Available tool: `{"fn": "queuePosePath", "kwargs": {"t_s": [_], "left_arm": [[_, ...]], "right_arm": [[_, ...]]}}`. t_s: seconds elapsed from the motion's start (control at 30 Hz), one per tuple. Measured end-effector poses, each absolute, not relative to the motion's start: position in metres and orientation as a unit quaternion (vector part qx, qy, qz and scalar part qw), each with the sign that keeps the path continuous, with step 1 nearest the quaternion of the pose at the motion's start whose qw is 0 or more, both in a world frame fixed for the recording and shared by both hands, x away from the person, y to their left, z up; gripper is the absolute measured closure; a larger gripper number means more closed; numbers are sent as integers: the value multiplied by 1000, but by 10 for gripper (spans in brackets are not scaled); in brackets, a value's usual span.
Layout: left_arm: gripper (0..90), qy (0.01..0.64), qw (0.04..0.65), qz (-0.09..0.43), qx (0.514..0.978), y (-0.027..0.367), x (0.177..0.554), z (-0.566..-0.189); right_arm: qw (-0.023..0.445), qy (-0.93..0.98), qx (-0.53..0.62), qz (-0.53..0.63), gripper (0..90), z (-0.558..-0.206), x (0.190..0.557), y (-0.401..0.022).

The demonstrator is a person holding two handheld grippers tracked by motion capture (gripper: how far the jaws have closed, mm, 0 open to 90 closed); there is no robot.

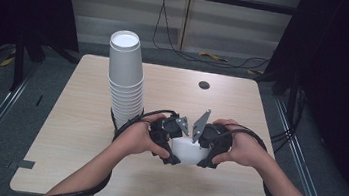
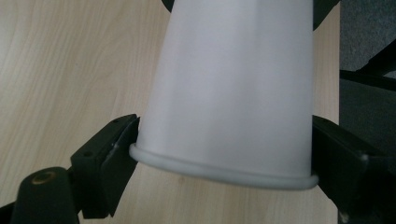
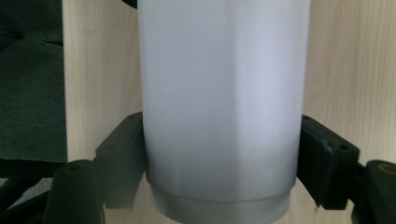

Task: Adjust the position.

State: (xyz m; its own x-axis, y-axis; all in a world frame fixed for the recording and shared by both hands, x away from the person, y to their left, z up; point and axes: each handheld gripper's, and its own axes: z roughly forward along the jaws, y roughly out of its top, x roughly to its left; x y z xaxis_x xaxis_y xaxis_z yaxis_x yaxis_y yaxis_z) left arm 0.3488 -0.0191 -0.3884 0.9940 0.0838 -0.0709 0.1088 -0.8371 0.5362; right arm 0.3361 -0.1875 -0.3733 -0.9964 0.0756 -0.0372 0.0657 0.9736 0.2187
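A white paper cup (image 1: 189, 152) lies sideways above the table's near middle, held between both grippers. In the left gripper view the cup (image 2: 233, 84) has its rolled rim at the near end, and my left gripper (image 2: 224, 126) is shut on it just above that rim. In the right gripper view the cup (image 3: 222, 84) shows a narrower grey band at its near end, and my right gripper (image 3: 220, 122) is shut on its wall. In the high view, left gripper (image 1: 175, 147) and right gripper (image 1: 203, 151) face each other across the cup.
A tall stack of white paper cups (image 1: 125, 79) stands upside down just left of the left hand. The light wooden table (image 1: 82, 132) has a dark round hole (image 1: 204, 85) at its back middle. Cables lie on the floor behind.
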Motion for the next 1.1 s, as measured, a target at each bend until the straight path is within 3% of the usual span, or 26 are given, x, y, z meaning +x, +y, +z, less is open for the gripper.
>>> {"fn": "queuePosePath", "kwargs": {"t_s": [0.57, 1.1], "left_arm": [[75, 31, 404, -23, 914, 2, 357, -391], [37, 54, 445, -50, 893, 11, 361, -397]], "right_arm": [[4, 975, 85, 207, 263, -380, 336, -206], [-1, 958, 92, 271, 261, -384, 339, -220]]}}
